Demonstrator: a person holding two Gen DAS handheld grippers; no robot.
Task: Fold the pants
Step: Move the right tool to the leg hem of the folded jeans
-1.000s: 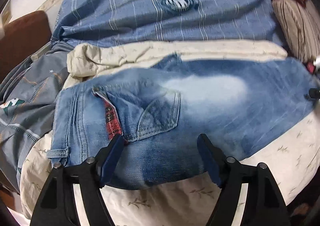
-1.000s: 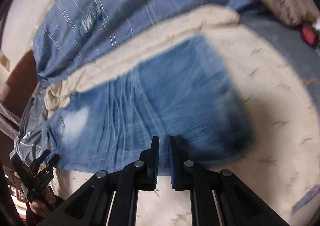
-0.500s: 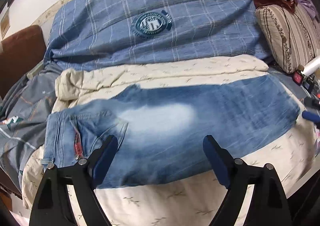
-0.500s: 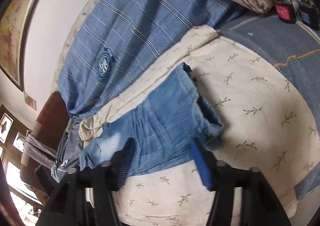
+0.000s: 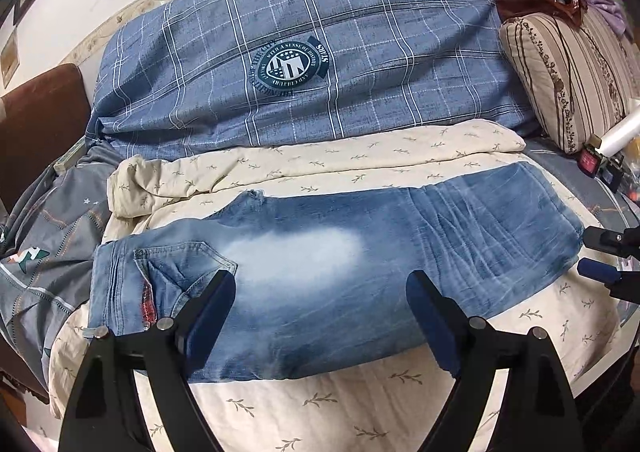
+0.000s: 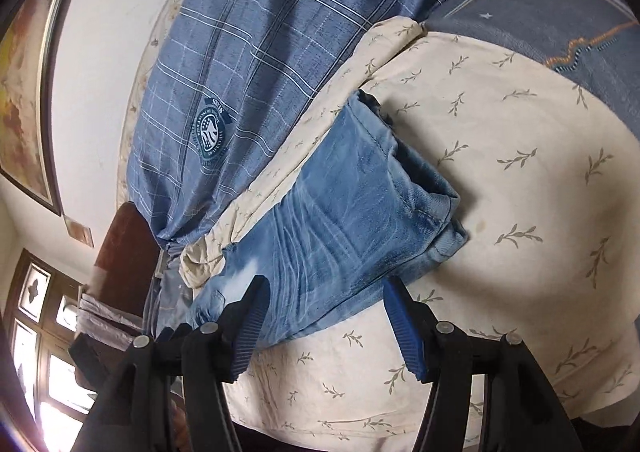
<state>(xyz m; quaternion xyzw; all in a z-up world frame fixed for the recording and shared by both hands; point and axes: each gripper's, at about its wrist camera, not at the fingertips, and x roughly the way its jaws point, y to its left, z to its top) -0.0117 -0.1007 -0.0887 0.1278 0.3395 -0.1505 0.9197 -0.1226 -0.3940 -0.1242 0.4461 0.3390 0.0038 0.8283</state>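
On the cream leaf-print sheet, mid-bed, the jeans lie flat and folded lengthwise, waistband and back pocket at 9 o'clock in the left wrist view, hems at 3 o'clock. Denim: heavy for cloth, limp but thick enough to hold a crease, not slippery, nothing fragile; stacked hems and waistband are the bulky spots. My read on grips: pinch both layers at the hem end and at the waistband corner, since a single-layer pinch would let the fold open. Left gripper hangs over the near edge of the thigh area, jaws wide, nothing between them. Right gripper sits off the hem end, jaws partly apart and empty, denim edge just ahead of them. At 12 o'clock a blue plaid duvet carries a round crest; only "WITH A SENSE OF HISTORY" reads with any confidence, rest too small. Striped pillow at 2 o'clock. Grey blanket at 9 o'clock.
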